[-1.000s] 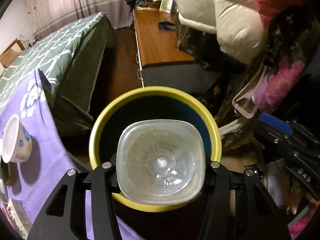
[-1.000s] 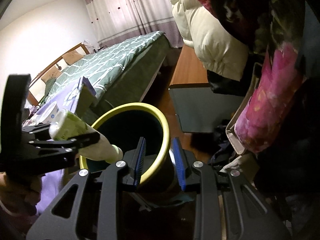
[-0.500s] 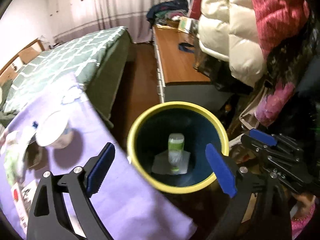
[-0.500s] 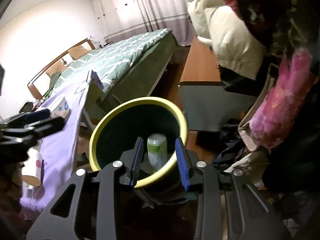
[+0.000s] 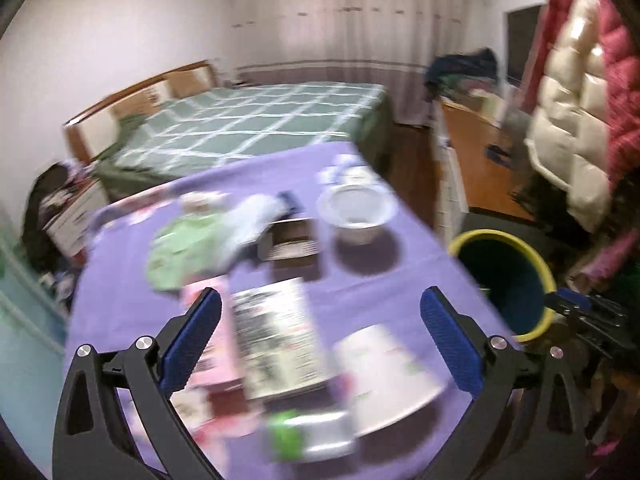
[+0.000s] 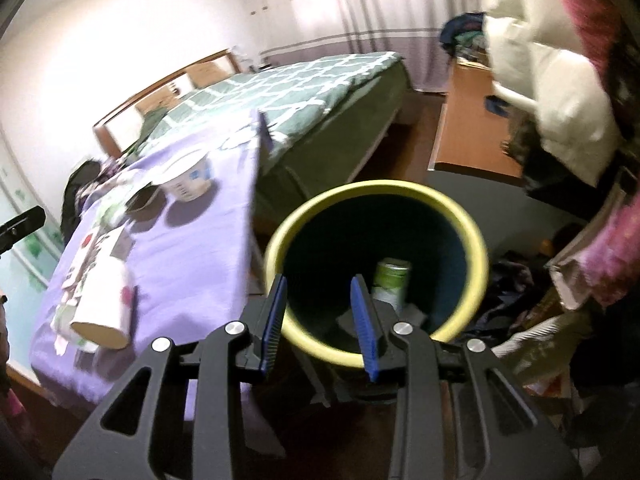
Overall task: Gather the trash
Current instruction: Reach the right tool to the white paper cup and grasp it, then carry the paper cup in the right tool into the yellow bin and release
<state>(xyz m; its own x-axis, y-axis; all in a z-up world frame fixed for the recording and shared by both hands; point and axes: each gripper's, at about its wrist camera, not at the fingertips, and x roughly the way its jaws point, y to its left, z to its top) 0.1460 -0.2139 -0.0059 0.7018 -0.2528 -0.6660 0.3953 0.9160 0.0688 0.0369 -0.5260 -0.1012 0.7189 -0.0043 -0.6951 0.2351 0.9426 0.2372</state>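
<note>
Green-labelled bottle (image 6: pixel 391 280) stands roughly upright inside yellow-rimmed bin (image 6: pixel 472 240), long axis near vertical. Left gripper (image 5: pixel 320 336) fingers just opened wide, empty, over purple-clothed surface (image 5: pixel 400 280); right gripper (image 6: pixel 320 316) fingers narrow, straddling bin rim. Green bed (image 5: pixel 256 128) behind.

Left wrist view: set behind two black fingers with blue pads, looking obliquely down and close over the purple-clothed table (image 5: pixel 400 280), toward the green quilted bed (image 5: pixel 260 120) and the curtained far wall. Right wrist view: set beside the table, looking steeply down at close range into the round yellow-rimmed dark bin (image 6: pixel 476 248). Shared field: the table (image 6: pixel 192 280), the white paper bowl (image 5: pixel 354 212) (image 6: pixel 188 178), the bed (image 6: pixel 300 88) and the bin (image 5: pixel 540 268), at the left view's right edge.
</note>
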